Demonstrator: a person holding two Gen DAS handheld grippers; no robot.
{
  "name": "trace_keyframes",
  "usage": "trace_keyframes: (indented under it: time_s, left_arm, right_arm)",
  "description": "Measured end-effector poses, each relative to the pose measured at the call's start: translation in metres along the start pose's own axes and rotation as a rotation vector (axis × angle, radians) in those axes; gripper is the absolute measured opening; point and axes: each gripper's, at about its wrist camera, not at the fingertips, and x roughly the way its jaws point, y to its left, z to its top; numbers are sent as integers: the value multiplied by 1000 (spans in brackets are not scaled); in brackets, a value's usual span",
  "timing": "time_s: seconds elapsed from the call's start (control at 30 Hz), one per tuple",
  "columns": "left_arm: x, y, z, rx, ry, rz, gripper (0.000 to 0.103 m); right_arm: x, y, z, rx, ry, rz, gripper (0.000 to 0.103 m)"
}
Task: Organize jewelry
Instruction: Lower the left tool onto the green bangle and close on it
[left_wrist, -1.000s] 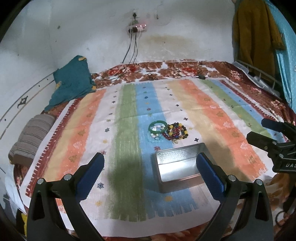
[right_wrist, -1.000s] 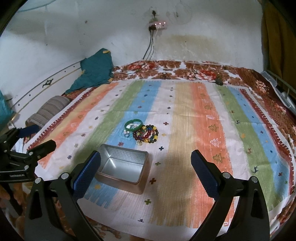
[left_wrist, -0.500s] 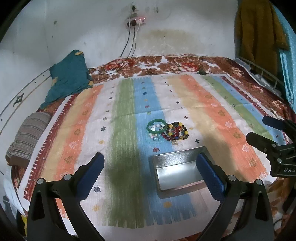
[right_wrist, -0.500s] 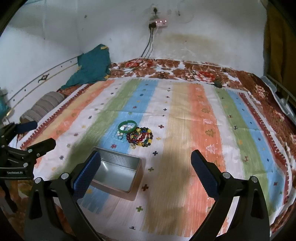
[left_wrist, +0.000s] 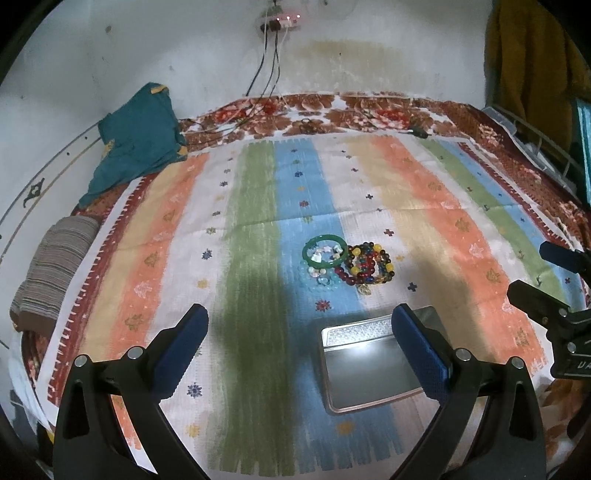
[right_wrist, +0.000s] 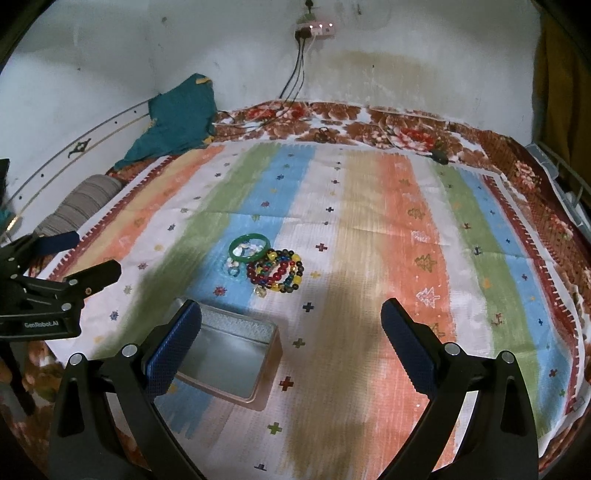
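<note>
Both views are sliding closer over the bed, left hand-held gripper (left_wrist: 299, 330) and right hand-held gripper (right_wrist: 291, 325) hanging wide open and empty, bracelets (right_wrist: 275, 270) lying dead ahead just beyond the tin (right_wrist: 236, 362), right slightly nearer.

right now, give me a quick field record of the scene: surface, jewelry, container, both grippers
surface: striped cloth spread over a floral bedcover
jewelry: green bangle and multicolored bead bracelets in one pile, small stones beside them, all lying on the cloth
container: metal tin, open, empty, nearer than the pile
left gripper: open, holding nothing
right gripper: open, holding nothing
</note>
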Motion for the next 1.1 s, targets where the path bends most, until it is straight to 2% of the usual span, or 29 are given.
trace_keyframes:
  time_s: [0.5, 1.1]
  left_arm:
    - [34, 5, 21, -46, 60, -6, 97]
    - [84, 16, 39, -85, 126, 25, 97]
  right_arm:
    - [35, -4, 17, 14, 79, -6, 99]
    - [73, -1, 26, 15, 168, 44, 99]
